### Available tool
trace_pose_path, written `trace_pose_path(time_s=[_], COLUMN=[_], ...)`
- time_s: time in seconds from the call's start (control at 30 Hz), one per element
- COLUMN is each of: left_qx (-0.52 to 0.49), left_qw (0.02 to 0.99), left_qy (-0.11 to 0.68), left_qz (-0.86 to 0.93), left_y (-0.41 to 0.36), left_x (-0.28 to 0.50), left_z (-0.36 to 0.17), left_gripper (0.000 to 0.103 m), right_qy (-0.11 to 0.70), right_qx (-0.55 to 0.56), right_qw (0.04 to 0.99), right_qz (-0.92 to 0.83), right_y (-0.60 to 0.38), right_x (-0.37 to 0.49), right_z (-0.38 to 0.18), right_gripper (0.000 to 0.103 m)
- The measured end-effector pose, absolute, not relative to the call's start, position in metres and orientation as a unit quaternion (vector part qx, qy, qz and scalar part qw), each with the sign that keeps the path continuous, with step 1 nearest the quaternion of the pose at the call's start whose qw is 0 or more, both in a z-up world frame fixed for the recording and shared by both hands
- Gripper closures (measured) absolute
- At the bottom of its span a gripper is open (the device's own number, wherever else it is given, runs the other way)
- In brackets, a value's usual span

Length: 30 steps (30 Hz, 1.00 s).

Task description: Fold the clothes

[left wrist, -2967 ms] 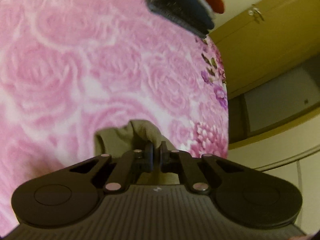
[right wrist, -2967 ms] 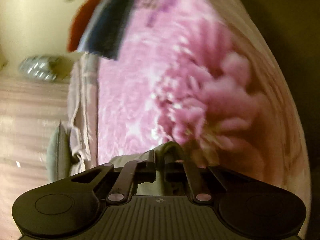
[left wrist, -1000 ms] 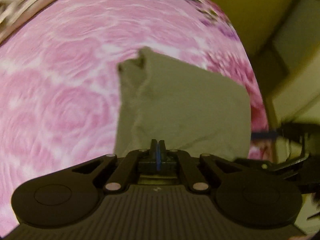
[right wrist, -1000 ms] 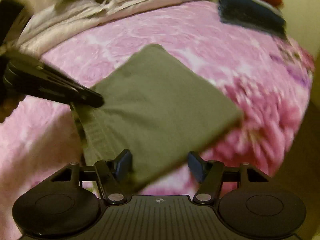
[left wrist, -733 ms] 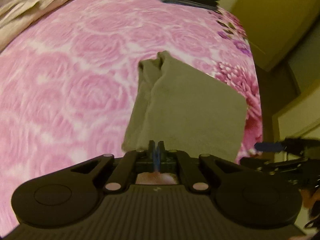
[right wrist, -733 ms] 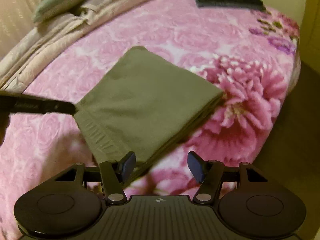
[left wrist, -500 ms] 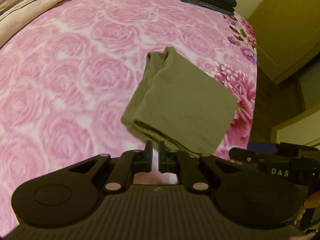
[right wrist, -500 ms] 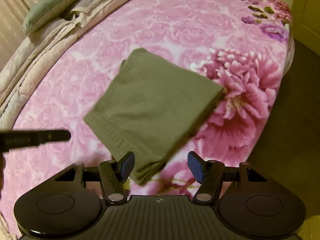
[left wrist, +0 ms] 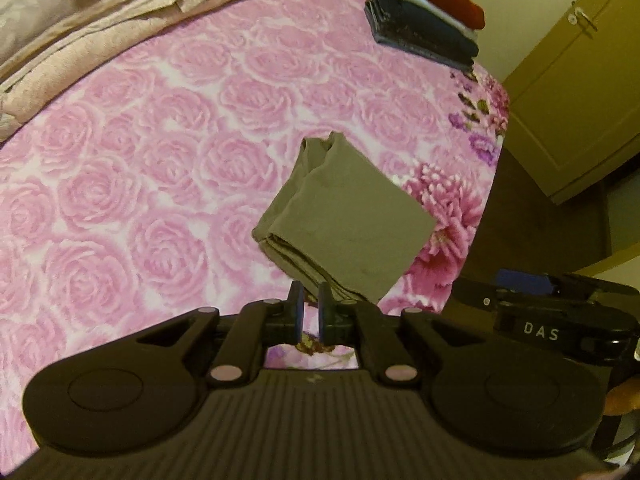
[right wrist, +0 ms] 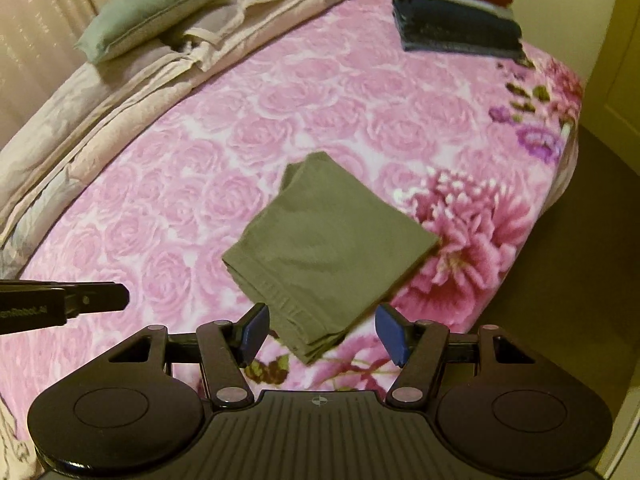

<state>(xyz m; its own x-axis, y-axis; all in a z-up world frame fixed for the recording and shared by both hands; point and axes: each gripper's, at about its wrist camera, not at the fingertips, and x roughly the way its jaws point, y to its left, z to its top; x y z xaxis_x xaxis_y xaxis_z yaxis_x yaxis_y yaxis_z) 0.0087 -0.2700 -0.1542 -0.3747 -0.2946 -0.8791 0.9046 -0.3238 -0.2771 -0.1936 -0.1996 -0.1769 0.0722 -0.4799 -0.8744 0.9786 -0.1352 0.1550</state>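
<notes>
I see the folded olive garment (right wrist: 320, 240) lying on the bed (right wrist: 168, 208) below both claws; my right claw (right wrist: 323, 330) is spread, my left claw (left wrist: 310, 314) is opening, both empty.

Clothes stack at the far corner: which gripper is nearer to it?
Right, probably. The right gripper sits on the side toward the stack; the left gripper sits toward the quilt, farther off.

Both tools angle steeply downward — the left tool (left wrist: 311, 312) opening slightly, empty, the right tool (right wrist: 322, 330) spread wide.
</notes>
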Motion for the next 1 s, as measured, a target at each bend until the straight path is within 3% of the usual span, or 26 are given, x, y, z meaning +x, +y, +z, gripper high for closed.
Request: trace_pose_path(time_s=[0.57,0.8,1.0], left_qx=[0.343,0.330,0.364], left_qw=[0.464,0.470,0.431], left_qy=[0.433,0.439,0.413], left_qz=[-0.692,-0.691,-0.715], left_y=[-0.279,-0.284,-0.304], left_x=[-0.032,-0.063,-0.076], left_z=[-0.139,-0.152,-0.174], left_gripper=[0.095,0.091,0.091], right_qy=[0.344,0.343,0.354], right_qx=[0.398,0.428,0.482], right_qw=[0.638,0.631,0.560], right_qz=[-0.562,-0.549,-0.573], right_y=[-0.230,-0.235,-0.236], right_x=[-0.231,-0.279,-0.313], right_z=[-0.167,-0.193,-0.238], right_gripper=[0.041,0.040,0.040])
